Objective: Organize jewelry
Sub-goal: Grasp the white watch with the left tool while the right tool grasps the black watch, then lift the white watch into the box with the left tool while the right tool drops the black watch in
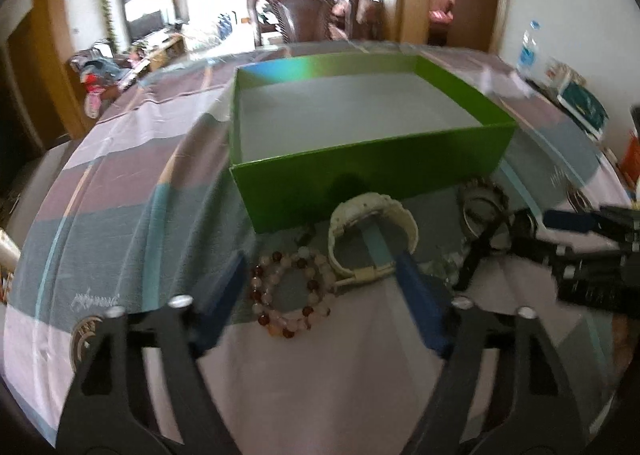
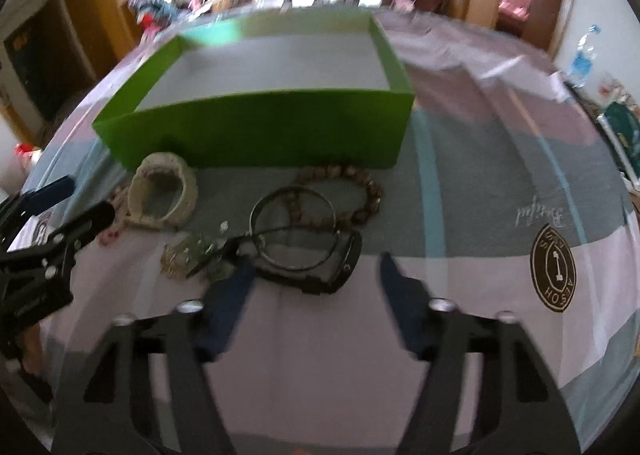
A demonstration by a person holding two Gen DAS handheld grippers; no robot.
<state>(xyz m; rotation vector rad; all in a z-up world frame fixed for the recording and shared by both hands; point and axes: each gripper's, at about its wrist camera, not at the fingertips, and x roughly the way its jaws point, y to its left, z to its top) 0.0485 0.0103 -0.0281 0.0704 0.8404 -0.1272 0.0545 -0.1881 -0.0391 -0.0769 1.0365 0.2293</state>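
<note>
A pink and dark-red bead bracelet [image 1: 288,295] lies on the striped tablecloth between the blue fingers of my left gripper [image 1: 320,291], which is open and not pressing on it. A cream watch [image 1: 372,239] stands just beyond it, against the green box [image 1: 360,175]. My right gripper [image 2: 316,287] is open over the cloth, right in front of a black watch [image 2: 320,271] with a thin dark bangle [image 2: 292,227] resting on it. A brown bead bracelet [image 2: 348,191] lies behind the bangle. A small glittery chain piece [image 2: 188,251] is left of the black watch.
The green box [image 2: 260,127] has a bare grey floor and low walls. Each gripper shows in the other's view: the right gripper [image 1: 520,239] and the left gripper [image 2: 76,205]. A carved wooden chair [image 1: 308,11] stands behind the table. A water bottle [image 1: 528,47] and books sit at the right edge.
</note>
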